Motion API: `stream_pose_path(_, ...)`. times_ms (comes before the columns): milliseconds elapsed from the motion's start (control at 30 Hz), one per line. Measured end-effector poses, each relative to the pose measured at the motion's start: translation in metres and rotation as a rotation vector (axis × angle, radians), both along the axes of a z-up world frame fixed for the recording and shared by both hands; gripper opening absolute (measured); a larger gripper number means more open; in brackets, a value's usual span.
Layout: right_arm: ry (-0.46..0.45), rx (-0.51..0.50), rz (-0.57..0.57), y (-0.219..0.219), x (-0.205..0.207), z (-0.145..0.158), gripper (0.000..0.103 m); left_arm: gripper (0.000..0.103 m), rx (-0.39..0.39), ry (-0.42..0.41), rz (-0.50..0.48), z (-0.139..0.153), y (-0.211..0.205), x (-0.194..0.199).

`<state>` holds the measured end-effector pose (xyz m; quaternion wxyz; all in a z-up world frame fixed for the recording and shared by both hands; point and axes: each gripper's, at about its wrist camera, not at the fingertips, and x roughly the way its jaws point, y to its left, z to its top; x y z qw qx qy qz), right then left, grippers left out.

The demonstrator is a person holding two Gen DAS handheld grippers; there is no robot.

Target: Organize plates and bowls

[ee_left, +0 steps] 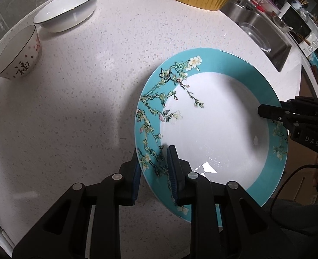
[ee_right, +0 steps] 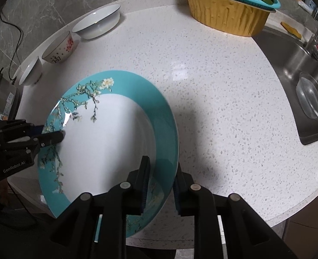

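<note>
The wide glazed ceramic plate with a teal blossom-painted rim (ee_left: 210,127) sits over the white speckled tabletop (ee_left: 94,86), pinched at opposite rims by the left claw (ee_left: 153,172) and right claw (ee_right: 161,185); stiff, slick, breakable, probably weighty, so rim grips suit it

plate (ee_left: 215,118) on counter (ee_left: 94,86), bowls (ee_left: 67,10) behind

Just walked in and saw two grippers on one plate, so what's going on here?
A person is holding one teal floral plate with both grippers. The left gripper clamps the flowered side of its rim; the right gripper clamps the opposite side. The plate is tilted over the white countertop. Three bowls sit along the back edge: a wide white bowl, a patterned bowl and a small white bowl.
</note>
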<state>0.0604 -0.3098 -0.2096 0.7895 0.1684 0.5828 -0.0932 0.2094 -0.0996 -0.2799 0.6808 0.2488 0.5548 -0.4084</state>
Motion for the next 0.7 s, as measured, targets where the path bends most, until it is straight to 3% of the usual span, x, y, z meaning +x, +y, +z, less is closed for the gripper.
stream_pose_path(467,0.002,-0.12,0.049,0.013,0.001,-0.003,0.033,0.03,0.009,-0.035,-0.015,-0.001,-0.012,-0.006)
stream_pose_path(567,-0.009,-0.114,0.048,0.013,0.0,-0.001,0.045,0.057,-0.027,-0.054,-0.01,0.007,-0.01,-0.006)
stream_pose_path(700,-0.049,-0.114,0.039,0.008,0.0,0.008,0.051,0.068,-0.059,-0.066,0.023,0.02,-0.008,0.001)
